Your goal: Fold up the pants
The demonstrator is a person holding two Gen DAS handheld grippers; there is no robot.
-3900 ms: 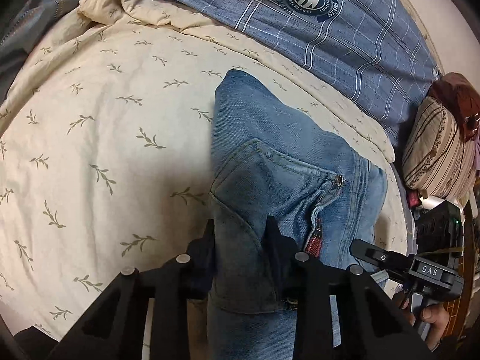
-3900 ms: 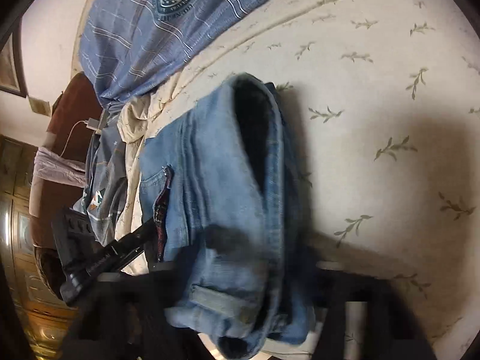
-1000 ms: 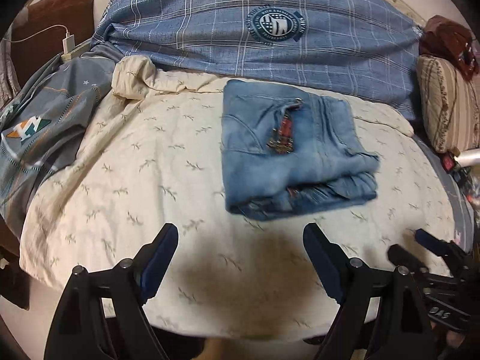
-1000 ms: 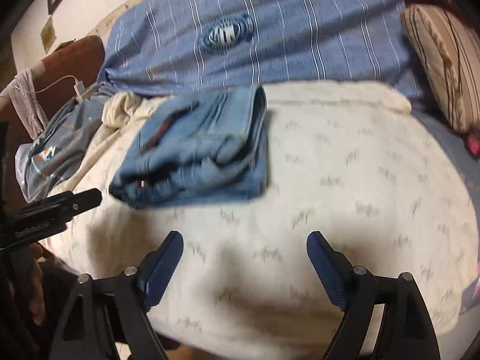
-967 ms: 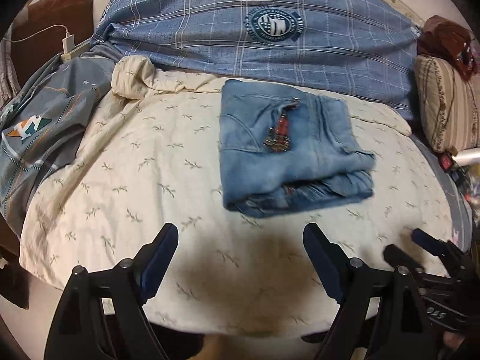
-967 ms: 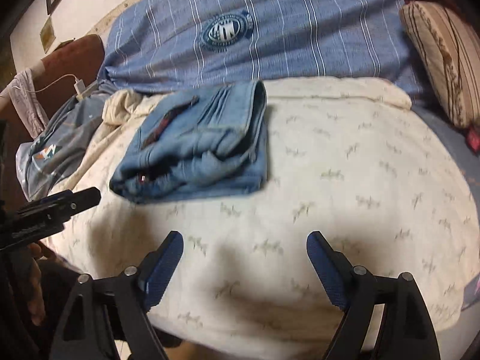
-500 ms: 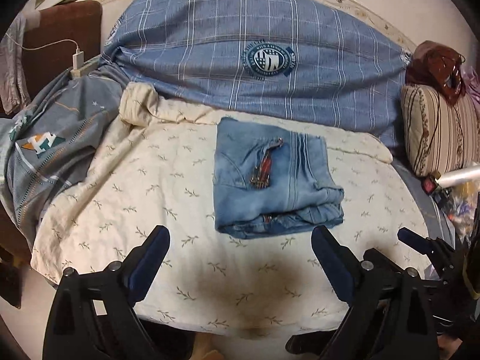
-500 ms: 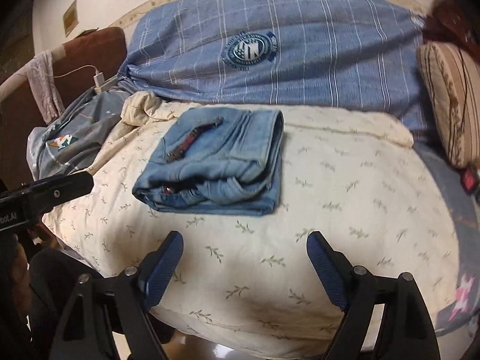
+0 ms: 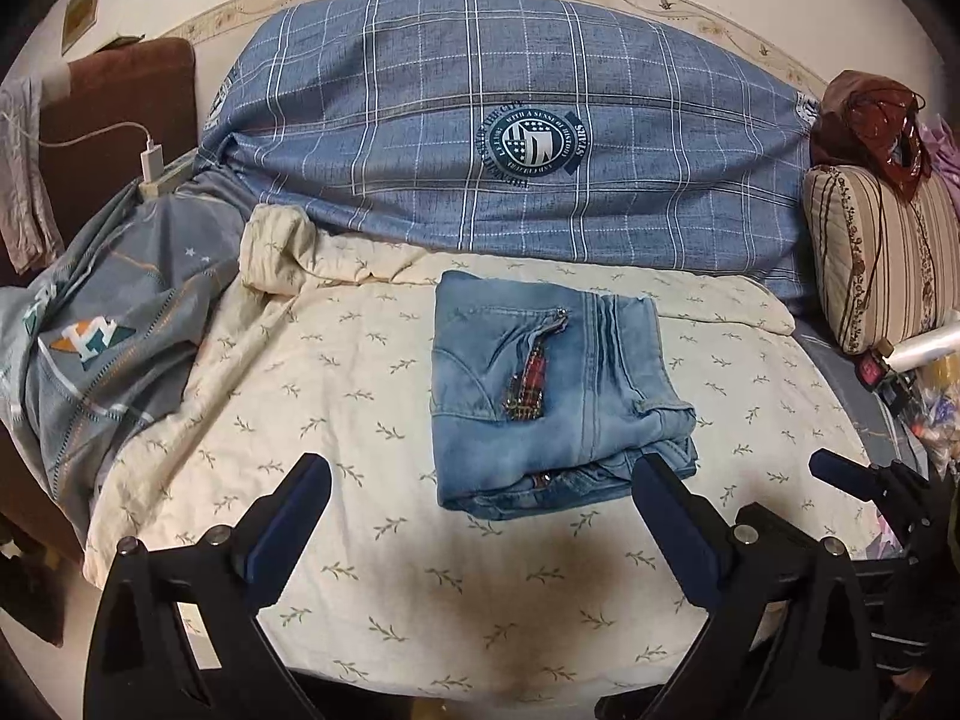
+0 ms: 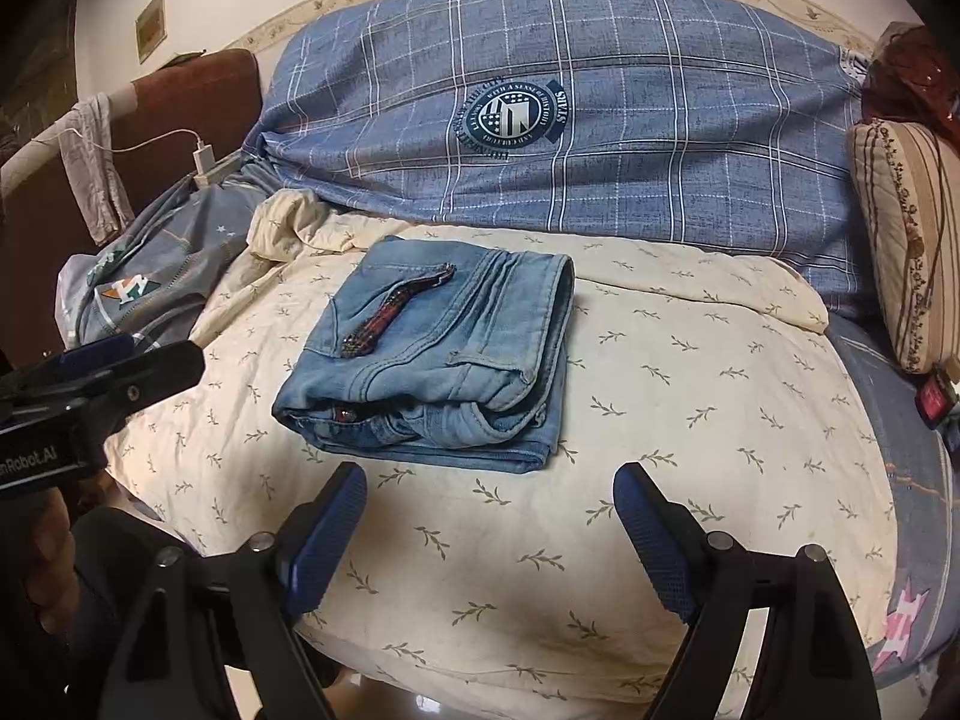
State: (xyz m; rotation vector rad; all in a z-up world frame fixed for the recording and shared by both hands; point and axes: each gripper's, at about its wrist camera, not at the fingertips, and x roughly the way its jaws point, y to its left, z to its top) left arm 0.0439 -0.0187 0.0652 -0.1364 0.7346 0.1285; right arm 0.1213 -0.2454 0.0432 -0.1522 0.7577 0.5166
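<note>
Light blue jeans (image 9: 540,396) lie folded into a compact rectangle on the cream leaf-print sheet (image 9: 336,372), with a red plaid pocket trim on top. They also show in the right wrist view (image 10: 438,360). My left gripper (image 9: 477,480) is open and empty, held back from the near edge of the jeans. My right gripper (image 10: 489,489) is open and empty, just short of the folded stack. Neither touches the jeans.
A blue plaid duvet (image 9: 510,138) lies behind the jeans. A grey printed blanket (image 9: 102,336) is at the left, with a charger and cable (image 9: 150,159) beyond. A striped pillow (image 9: 870,252) sits at the right. The sheet's front edge (image 10: 480,660) drops off below the grippers.
Both grippers let go of the jeans and pulled back toward the bed's front edge. The folded jeans stay lying on the sheet and look smaller and farther off.
</note>
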